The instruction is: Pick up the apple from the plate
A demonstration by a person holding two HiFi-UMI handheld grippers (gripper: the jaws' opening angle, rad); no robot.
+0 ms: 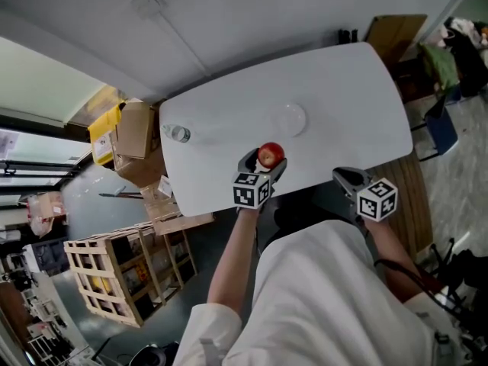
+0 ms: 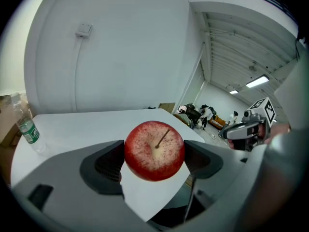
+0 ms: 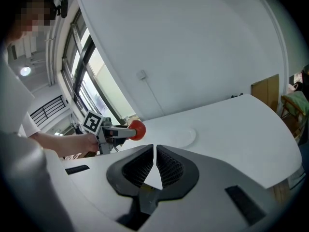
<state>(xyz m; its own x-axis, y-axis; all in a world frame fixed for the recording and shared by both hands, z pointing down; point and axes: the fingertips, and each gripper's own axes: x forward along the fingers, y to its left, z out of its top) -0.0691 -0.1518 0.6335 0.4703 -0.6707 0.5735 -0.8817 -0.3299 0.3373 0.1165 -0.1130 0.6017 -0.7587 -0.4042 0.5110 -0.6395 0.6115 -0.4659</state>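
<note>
A red apple (image 1: 270,155) with its stem toward the camera (image 2: 154,150) is held off the table, my left gripper (image 1: 264,164) shut on it, one jaw on each side. In the right gripper view the apple (image 3: 137,129) shows at the tip of the left gripper, above the table's near left part. The white plate (image 1: 288,120) lies bare on the white table (image 1: 343,105), farther back than the apple; it also appears as a pale disc (image 3: 183,137). My right gripper (image 1: 345,178) hangs over the table's near edge, shut, its jaws (image 3: 155,164) pressed together with nothing between them.
A clear plastic water bottle (image 1: 177,133) lies near the table's left end, seen standing (image 2: 25,125) in the left gripper view. Cardboard boxes (image 1: 136,132) and a wooden crate (image 1: 126,265) stand left of the table. A chair with clothes (image 1: 450,52) is at the far right.
</note>
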